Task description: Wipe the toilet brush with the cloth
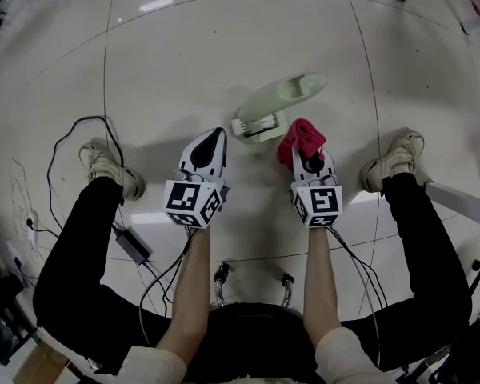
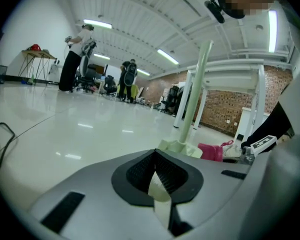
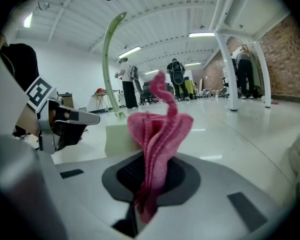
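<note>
Pale green plastic toilet brush (image 1: pixel 282 101) at frame centre on glossy tiled floor (image 1: pixel 184 54), right gripper (image 1: pixel 310 160) clamping crumpled pink terry cloth (image 1: pixel 302 137) just right of its bristles, left gripper (image 1: pixel 211 138) fully closed.

The toilet brush (image 1: pixel 276 106) stands on the floor (image 1: pixel 184 54) in front of the seated person. The left gripper (image 1: pixel 214 136) lies to its left, the right gripper (image 1: pixel 308 157) to its right. The cloth (image 1: pixel 302 138) sits between the right gripper's jaws, just beside the brush's base. A shoe (image 1: pixel 108 168) lies outside each gripper. A power adapter (image 1: pixel 132 245) lies on the floor behind the left shoe.
</note>
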The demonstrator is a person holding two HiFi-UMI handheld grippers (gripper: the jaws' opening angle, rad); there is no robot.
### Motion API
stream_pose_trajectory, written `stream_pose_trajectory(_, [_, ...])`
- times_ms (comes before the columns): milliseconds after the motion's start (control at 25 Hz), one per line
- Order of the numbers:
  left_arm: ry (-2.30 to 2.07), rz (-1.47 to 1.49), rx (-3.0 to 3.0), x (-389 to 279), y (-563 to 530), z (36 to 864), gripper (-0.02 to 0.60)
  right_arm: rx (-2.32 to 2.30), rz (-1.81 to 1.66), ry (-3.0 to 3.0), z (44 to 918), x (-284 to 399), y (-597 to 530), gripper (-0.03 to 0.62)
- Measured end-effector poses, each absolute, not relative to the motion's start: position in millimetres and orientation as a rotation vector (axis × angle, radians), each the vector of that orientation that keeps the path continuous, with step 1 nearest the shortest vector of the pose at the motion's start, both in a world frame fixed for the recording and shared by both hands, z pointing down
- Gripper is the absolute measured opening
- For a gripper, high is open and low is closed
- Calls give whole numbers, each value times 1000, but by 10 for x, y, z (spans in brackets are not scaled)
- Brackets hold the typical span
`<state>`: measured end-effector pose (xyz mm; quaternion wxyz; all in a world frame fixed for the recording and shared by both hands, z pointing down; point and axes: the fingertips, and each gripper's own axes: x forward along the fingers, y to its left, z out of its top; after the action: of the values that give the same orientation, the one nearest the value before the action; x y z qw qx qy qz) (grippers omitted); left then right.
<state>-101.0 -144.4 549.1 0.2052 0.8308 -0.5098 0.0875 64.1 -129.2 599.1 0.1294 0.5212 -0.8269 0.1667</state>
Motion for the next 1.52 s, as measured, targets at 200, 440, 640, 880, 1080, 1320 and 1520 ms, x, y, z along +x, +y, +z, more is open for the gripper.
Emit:
stream_pose_trajectory(200, [-1234, 191, 2476, -806, -1658, 5425, 45, 1494, 512, -2433, 5955, 498, -1222, 32])
stream_pose_trajectory(440, [-1072, 300, 2620, -571, -2030, 5492, 156, 1513, 567, -2447, 5919, 442, -1168, 32])
stream_pose_trajectory(640, [-967, 217, 2623, -522, -2143, 5528, 155, 1576, 634, -2471, 5840, 316, -1187, 32])
stream_pose_trajectory(880, [-792, 384, 2674, -391, -1987, 5756, 138, 1555, 592, -2455, 5846, 348, -1350, 32])
stream_pose_trajectory(1080, [-899, 237, 2651, -444, -2201, 5681, 138, 1498, 541, -2456, 5835, 357, -1432, 32])
stream_pose_trajectory(1320, [-838, 161, 2623, -450, -2288, 5705, 138, 1470, 545, -2470, 5838, 333, -1464, 32])
stream_pose_trajectory(1520, [-813, 157, 2628, -435, -2306, 5697, 137, 1463, 529, -2468, 5848, 346, -1499, 32])
